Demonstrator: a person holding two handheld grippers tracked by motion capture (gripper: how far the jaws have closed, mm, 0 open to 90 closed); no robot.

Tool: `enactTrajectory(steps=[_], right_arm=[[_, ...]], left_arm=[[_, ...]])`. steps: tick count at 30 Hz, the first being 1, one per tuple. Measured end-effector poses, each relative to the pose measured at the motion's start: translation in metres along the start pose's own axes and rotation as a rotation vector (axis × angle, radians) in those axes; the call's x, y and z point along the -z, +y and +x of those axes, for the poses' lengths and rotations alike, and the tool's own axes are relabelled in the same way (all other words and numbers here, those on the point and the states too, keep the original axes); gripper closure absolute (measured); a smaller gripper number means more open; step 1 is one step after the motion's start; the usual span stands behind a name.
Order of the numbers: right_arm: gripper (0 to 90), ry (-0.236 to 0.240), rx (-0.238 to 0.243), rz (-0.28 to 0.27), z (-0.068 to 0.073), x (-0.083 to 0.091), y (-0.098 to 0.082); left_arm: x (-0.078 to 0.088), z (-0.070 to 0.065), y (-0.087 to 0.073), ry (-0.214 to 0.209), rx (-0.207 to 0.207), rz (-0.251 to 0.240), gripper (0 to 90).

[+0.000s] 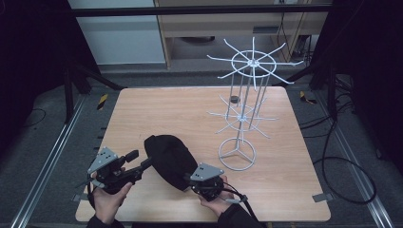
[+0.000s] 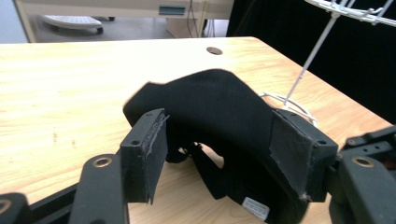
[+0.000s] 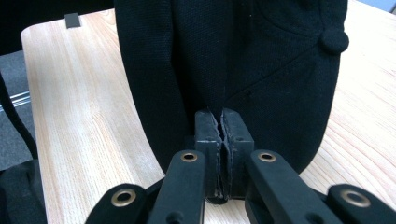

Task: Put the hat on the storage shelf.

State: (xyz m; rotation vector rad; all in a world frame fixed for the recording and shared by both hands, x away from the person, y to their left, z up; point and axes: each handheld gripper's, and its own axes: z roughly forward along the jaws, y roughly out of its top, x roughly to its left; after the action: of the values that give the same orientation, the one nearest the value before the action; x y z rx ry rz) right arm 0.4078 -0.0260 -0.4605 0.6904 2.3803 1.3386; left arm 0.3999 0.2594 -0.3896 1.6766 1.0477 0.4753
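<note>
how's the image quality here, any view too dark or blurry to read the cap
High view: dim, dark surroundings, so the black fabric cap reads as a flat shape on the light wooden table. Left gripper view: brighter, the cap's underside sharp, the white wire rack soft. Right gripper view: the cap's weave crisp near the right gripper, jaws pressed together on fabric.

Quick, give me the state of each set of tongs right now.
Left tongs: open, jaws spread either side of the black cap, not clamping it.
Right tongs: shut on the black cap's fabric.
</note>
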Motion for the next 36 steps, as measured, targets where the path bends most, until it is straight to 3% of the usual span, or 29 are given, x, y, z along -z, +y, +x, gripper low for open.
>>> enactTrajectory(steps=[8,11,15,16,17,18,19,24,31,34,36], right_arm=[[86.3,0.026,0.003,-0.008,0.006,-0.006,0.002],[85.9,0.038,-0.003,-0.014,0.008,-0.008,0.002],[85.8,0.05,-0.008,-0.025,0.012,-0.011,0.001],[85.8,0.05,-0.008,-0.025,0.012,-0.011,0.001],[86.0,0.059,-0.013,-0.026,0.015,-0.014,0.0],[86.0,0.059,-0.013,-0.026,0.015,-0.014,0.0],[86.0,0.068,-0.012,-0.022,0.017,-0.016,0.0],[84.4,0.066,-0.002,0.001,0.021,-0.021,-0.002],[75.3,0.06,-0.047,-0.046,0.013,-0.007,0.001],[72.8,0.031,-0.072,-0.075,0.003,0.004,0.001],[71.0,-0.009,-0.095,-0.09,-0.009,0.016,0.0]], left_arm=[[-0.007,0.002,-0.003,0.059,-0.026,0.026,36.5],[-0.008,0.009,-0.006,0.075,-0.011,0.058,43.2],[-0.015,0.023,-0.018,0.123,-0.012,0.156,54.0],[-0.015,0.023,-0.018,0.123,-0.012,0.156,55.4],[-0.021,0.029,-0.023,0.133,-0.013,0.203,58.2],[-0.021,0.029,-0.023,0.133,-0.013,0.203,58.8],[-0.027,0.033,-0.029,0.134,-0.013,0.242,60.4],[-0.036,0.041,-0.038,0.15,-0.017,0.303,63.8],[-0.028,0.048,-0.033,0.146,0.003,0.235,59.3],[-0.026,0.047,-0.029,0.122,0.003,0.208,52.8],[-0.028,0.044,-0.026,0.101,-0.022,0.193,48.9]])
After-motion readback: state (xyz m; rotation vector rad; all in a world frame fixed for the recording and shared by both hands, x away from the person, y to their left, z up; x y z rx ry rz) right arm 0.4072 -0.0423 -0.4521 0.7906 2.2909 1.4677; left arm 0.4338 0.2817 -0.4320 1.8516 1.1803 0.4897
